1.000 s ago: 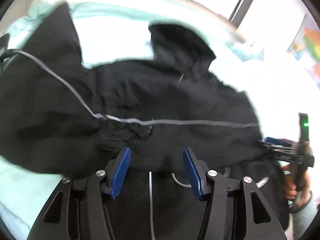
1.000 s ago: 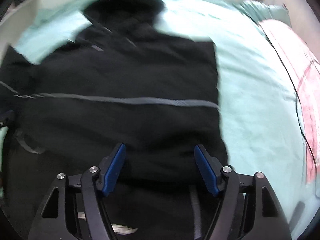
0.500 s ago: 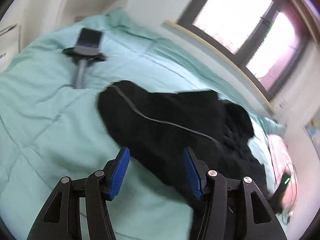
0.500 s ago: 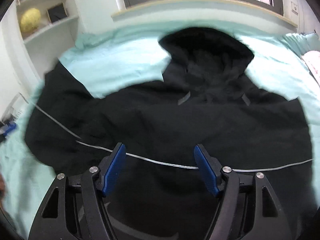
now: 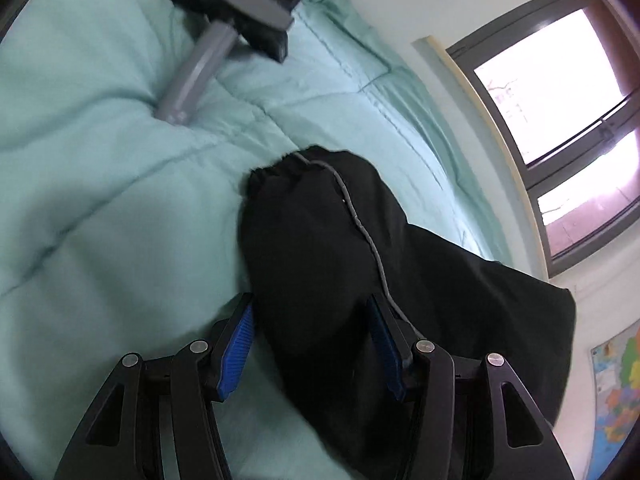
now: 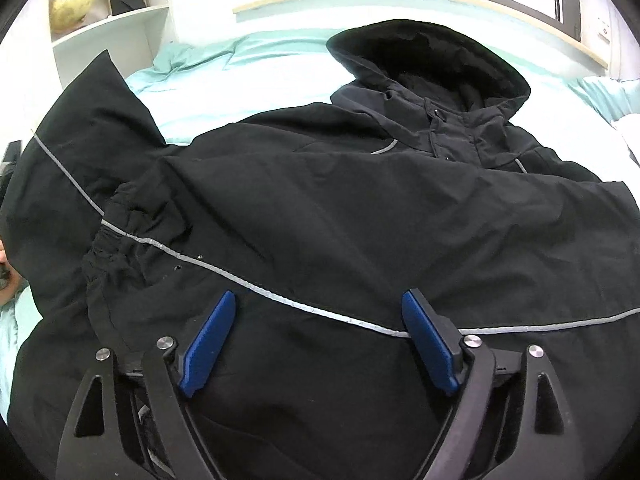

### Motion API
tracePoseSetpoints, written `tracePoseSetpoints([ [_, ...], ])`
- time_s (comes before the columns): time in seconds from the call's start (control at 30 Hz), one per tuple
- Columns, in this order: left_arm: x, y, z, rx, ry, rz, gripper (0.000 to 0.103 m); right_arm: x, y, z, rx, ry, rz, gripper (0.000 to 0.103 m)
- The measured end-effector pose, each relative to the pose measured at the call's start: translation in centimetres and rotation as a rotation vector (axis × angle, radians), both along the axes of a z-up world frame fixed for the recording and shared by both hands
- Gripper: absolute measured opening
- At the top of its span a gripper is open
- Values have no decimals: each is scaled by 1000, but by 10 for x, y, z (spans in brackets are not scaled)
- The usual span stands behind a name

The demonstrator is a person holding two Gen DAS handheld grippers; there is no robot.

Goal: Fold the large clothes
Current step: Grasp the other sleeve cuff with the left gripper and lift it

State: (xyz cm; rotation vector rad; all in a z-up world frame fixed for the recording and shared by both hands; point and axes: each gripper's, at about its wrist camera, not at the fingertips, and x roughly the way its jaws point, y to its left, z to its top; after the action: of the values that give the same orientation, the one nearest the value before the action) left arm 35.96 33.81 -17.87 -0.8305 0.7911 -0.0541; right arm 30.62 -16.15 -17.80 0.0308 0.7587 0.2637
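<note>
A large black hooded jacket with thin grey reflective piping lies spread on a mint green bed. Its hood points to the window. One sleeve is folded across the body; its gathered cuff lies left of the right gripper. My right gripper is open above the jacket's lower body, holding nothing. In the left wrist view the other sleeve stretches out over the duvet, cuff at the far end. My left gripper is open, its blue pads either side of the sleeve.
A grey and black handheld device lies on the duvet beyond the cuff. A window runs along the bed's far side. A white shelf with a yellow ball stands at the back left. A map hangs on the wall.
The left gripper has swung away from the jacket body to the outstretched sleeve and now straddles it. The right gripper has pulled back and steadied over the jacket. Both stay open.
</note>
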Motion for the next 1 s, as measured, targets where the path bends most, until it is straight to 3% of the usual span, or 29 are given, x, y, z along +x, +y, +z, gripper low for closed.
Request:
tracePoseSetpoints([
  [0.13, 13, -6, -7, -6, -41, 11, 54, 1, 1, -2, 3, -6, 6, 91],
  [0.17, 13, -9, -3, 24, -56, 16, 32, 3, 1, -2, 3, -6, 6, 91],
  [0.2, 10, -14, 3, 55, -80, 8, 21, 3, 1, -2, 2, -7, 6, 91],
  [0.23, 4, -18, 12, 95, -107, 12, 17, 3, 1, -2, 1, -7, 6, 91],
  [0.33, -22, -22, 43, 222, -172, 81, 16, 1, 1, -1, 0, -7, 7, 91],
  [0.43, -68, -4, 80, 302, -242, 237, 16, 1, 2, -1, -4, -6, 6, 91],
  [0.57, -100, 25, 94, 417, -152, 429, 16, 1, 2, -1, -6, -8, 10, 91],
  [0.77, -63, 37, 26, 447, 109, 407, 16, 0, 1, -1, -7, -7, 11, 91],
  [0.83, -69, 37, 14, 447, 93, 396, 16, -1, 1, -1, -7, -7, 11, 91],
  [1.0, -86, 25, 44, 429, -79, 344, 16, 0, 1, -1, -5, -6, 12, 92],
])
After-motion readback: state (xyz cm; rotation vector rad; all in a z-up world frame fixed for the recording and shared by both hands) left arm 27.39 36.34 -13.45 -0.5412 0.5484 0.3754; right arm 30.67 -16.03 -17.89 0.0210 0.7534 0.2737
